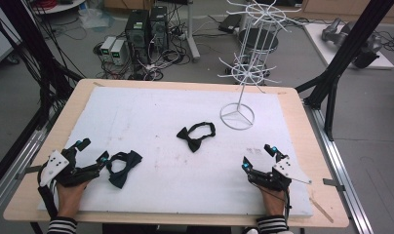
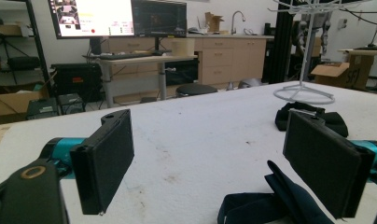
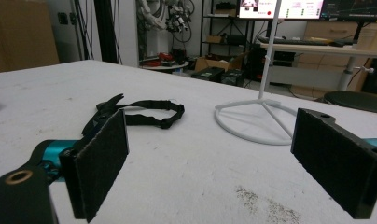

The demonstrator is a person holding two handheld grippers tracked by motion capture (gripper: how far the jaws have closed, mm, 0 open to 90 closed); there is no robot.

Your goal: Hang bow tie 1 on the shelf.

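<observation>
Dark bow tie (image 1: 123,167) lies just beside our wide-open, empty left gripper (image 1: 92,155), so we should close squarely on its knot; right gripper (image 1: 257,156) gapes empty.

This is a robotics lab. Beyond the left gripper (image 2: 214,163) stand monitors (image 2: 116,17), desks and a sink counter (image 2: 224,46); computer towers (image 1: 146,27) and tangled cables (image 1: 161,61) crowd the floor past the foam-topped table (image 1: 185,141).

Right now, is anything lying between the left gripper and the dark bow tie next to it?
No. The left gripper is open beside the dark bow tie, with bare white mat around it. The black bow tie and wire rack are farther off.
</observation>
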